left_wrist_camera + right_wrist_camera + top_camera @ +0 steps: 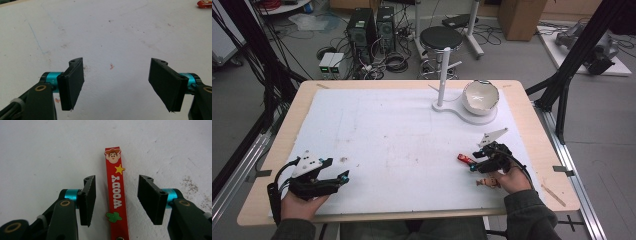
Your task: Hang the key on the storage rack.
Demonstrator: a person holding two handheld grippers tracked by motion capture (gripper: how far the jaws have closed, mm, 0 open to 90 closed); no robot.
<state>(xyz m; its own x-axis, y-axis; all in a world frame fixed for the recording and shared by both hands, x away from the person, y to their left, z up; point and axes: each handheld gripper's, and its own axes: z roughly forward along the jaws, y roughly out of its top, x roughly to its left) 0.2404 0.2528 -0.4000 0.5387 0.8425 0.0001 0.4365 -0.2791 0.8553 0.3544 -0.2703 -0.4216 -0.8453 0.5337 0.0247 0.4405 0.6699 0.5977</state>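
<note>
Red rubber strap [116, 195], printed with a cartoon cowboy face, a yellow star and the word WOODY, lies flat on the white worktop [402, 145] near its right front corner. The right gripper view gives this detail: the strap runs lengthwise between the two black jaws of the right gripper [116, 200], which stand partly open on either side of it with a gap on each side, not pressing it. The high view shows what that close view cannot: the right gripper [472, 162] is held low over the strap [465, 159] by a hand [512, 181] in a dark green sleeve, and a small tan figure [487, 183] lies just beside that hand, nearer the front edge.

Near the left front corner, the left gripper [343, 177] rests in the other hand. The left gripper view shows its jaws wide open over bare, faintly stained worktop with nothing between them, and a sliver of the red strap [204, 3] far off.

Toward the right rear corner, a white bowl [480, 97] sits tilted on a white stand [445, 75] with an upright post. Whether the bowl holds anything cannot be told.
</note>
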